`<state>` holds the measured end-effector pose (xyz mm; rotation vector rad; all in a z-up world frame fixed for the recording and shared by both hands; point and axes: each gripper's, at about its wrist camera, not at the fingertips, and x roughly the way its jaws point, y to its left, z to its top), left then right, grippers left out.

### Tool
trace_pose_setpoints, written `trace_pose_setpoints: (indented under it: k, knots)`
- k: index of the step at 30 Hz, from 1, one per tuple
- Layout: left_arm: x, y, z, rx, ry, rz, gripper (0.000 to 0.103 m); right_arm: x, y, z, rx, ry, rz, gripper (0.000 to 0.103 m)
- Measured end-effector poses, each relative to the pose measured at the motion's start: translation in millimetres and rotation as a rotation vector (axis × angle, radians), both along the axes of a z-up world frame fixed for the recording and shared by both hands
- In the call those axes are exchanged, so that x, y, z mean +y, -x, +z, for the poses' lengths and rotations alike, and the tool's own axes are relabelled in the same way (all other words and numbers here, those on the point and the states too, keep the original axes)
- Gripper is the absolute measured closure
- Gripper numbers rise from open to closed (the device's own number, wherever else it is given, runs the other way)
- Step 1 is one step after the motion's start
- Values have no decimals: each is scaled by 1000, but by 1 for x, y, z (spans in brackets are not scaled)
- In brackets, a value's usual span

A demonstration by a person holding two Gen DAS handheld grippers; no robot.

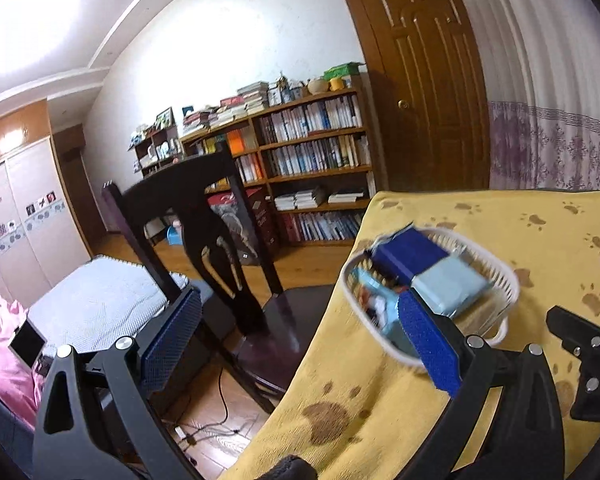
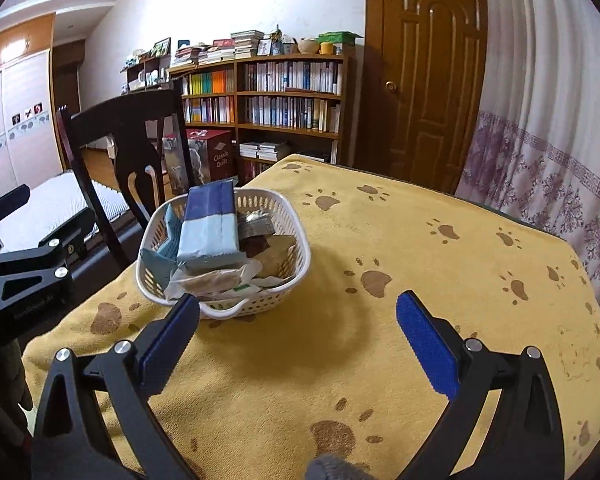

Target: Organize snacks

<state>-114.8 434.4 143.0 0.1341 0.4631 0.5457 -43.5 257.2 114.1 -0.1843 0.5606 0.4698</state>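
Left gripper (image 1: 300,340) jaws spread wide, empty; right gripper (image 2: 304,344) jaws likewise wide, empty.

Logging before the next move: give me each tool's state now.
Left tool: open, holding nothing.
Right tool: open, holding nothing, short of the white basket.

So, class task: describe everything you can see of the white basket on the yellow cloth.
The white basket is a small oval plastic one with slotted, perforated walls and a loop handle at its near end. It stands upright on the yellow paw-print cloth, near the edge beside the dark chair. It is heaped with wrapped snacks, a dark-and-light blue packet lying on top. Neither gripper touches it.
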Motion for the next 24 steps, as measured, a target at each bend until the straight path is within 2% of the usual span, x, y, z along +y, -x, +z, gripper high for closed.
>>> trace_pose_setpoints:
  k: [7,24]
  knots:
    - [13,-1,-17,38,31,25,3,17,12,-6,-54,84,17,5]
    - [7,-2,-23,58,17,-4,3,27,15,-12,-40,98,47,5]
